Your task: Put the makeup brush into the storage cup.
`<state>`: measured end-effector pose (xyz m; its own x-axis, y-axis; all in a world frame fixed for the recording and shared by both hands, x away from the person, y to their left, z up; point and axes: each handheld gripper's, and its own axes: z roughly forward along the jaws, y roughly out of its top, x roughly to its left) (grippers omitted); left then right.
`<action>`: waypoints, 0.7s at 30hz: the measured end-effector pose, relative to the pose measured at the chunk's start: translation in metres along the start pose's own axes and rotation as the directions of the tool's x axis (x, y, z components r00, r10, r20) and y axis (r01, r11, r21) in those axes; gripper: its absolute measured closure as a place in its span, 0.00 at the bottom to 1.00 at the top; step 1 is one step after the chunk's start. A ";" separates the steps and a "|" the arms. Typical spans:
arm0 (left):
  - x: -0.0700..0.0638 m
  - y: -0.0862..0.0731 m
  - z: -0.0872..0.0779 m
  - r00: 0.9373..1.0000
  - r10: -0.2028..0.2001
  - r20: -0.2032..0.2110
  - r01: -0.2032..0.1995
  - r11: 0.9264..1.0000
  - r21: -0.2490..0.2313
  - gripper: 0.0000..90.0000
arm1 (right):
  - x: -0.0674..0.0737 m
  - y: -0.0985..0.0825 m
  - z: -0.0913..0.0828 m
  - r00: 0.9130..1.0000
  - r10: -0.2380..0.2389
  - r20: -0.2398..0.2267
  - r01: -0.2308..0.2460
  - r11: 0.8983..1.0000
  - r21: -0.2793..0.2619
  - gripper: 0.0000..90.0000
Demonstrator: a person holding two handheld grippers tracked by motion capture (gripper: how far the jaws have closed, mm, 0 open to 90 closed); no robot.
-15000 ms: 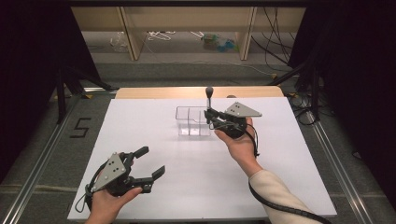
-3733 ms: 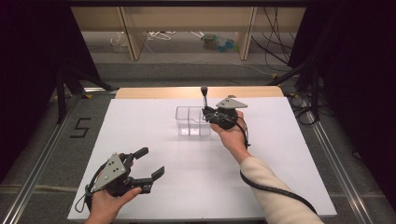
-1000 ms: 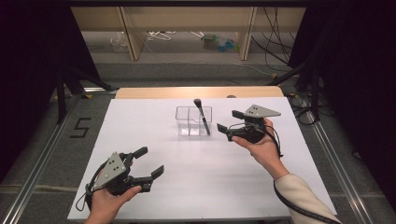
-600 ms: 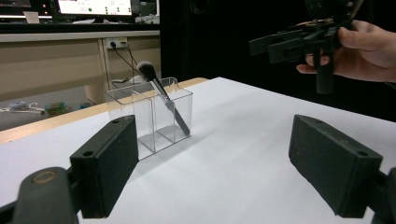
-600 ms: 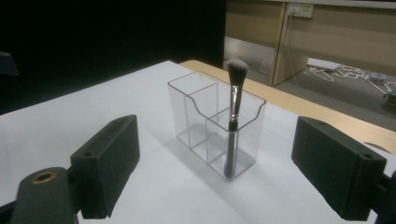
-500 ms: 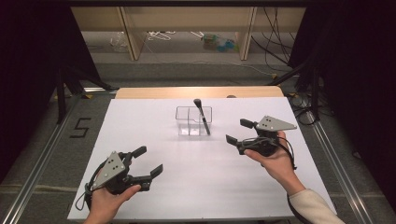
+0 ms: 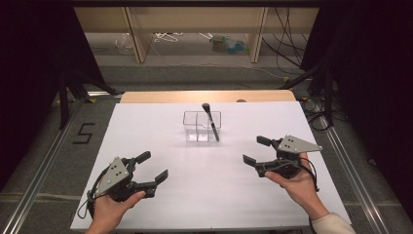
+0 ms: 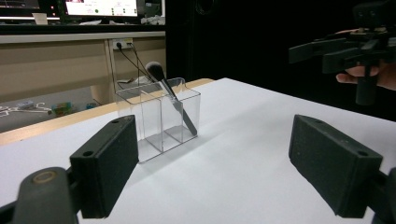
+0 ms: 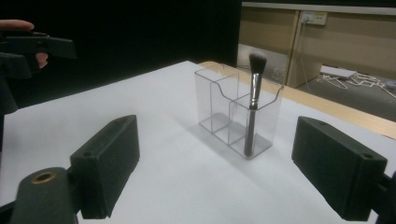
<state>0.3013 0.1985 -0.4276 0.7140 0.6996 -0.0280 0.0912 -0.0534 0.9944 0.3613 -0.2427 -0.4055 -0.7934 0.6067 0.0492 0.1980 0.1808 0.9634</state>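
High view, right gripper at four o'clock on the table, jaws spread, empty, pointing left, left gripper at eight o'clock, spread, brush leaning in clear organizer toward twelve

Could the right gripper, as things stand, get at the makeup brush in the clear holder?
Probably yes. The right gripper is open, facing the makeup brush, whose head and upper handle rise above the clear holder, with bare table between them.
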 end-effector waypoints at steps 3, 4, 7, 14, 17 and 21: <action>0.001 0.000 0.000 1.000 0.005 -0.001 -0.005 1.000 0.002 0.17 | 0.003 -0.004 -0.006 1.000 0.018 -0.014 -0.018 1.000 0.012 0.18; 0.001 0.000 0.000 1.000 0.005 -0.002 -0.005 1.000 0.003 0.18 | 0.005 -0.007 -0.007 0.999 0.034 -0.021 -0.034 0.999 0.001 0.18; 0.001 -0.001 0.001 1.000 -0.001 -0.003 0.001 1.000 0.005 0.17 | 0.007 -0.010 -0.012 0.999 0.029 -0.015 -0.029 0.999 0.017 0.18; 0.003 -0.002 0.001 1.000 0.004 -0.004 -0.004 1.000 0.003 0.17 | 0.013 -0.016 -0.017 0.999 0.023 -0.022 -0.023 0.999 0.024 0.18; 0.004 -0.003 0.001 1.000 0.005 -0.004 -0.005 1.000 0.006 0.17 | 0.016 -0.019 -0.018 1.000 0.020 -0.018 -0.020 1.000 0.012 0.18; 0.005 -0.005 0.002 1.000 -0.001 -0.006 0.002 1.000 0.015 0.17 | 0.017 -0.023 -0.018 1.000 0.017 -0.021 -0.017 1.000 0.016 0.18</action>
<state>0.3058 0.2011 -0.4330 0.7097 0.7040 -0.0288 0.1028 -0.0631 0.9927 0.3332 -0.2502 -0.4219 -0.8020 0.5930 0.0717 0.2209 0.1830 0.9580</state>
